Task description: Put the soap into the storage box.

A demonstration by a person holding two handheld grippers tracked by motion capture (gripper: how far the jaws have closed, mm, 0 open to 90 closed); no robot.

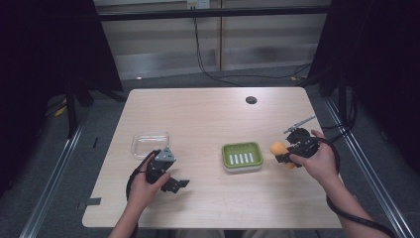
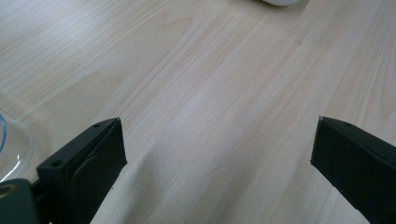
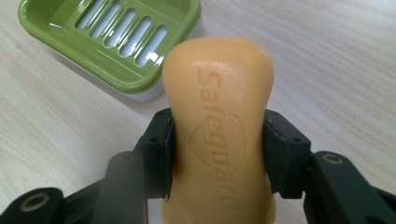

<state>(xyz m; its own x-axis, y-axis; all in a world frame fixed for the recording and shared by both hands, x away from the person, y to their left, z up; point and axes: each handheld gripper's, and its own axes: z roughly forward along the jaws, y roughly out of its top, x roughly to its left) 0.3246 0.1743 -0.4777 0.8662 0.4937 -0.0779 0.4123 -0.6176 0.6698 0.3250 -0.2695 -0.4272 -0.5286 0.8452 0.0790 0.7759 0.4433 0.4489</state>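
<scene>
An orange bar of soap (image 3: 218, 116) with raised lettering is clamped at its waist by my right gripper (image 3: 218, 154), whose jaws press on both its sides. In the high view the soap (image 1: 277, 148) hovers just right of the green slotted soap dish (image 1: 241, 156), with the right gripper (image 1: 286, 152) behind it. The dish (image 3: 112, 42) lies beyond the soap, up and to the left in the right gripper view. My left gripper (image 1: 179, 184) rests low over the table at the front left, and its jaws (image 2: 219, 163) stand wide apart over bare wood.
A clear plastic lid or tray (image 1: 150, 144) lies left of centre, just behind the left hand, and its rim (image 2: 14, 144) shows beside the left jaw. A dark round grommet (image 1: 251, 100) sits near the table's far edge. Black cables trail off the right side.
</scene>
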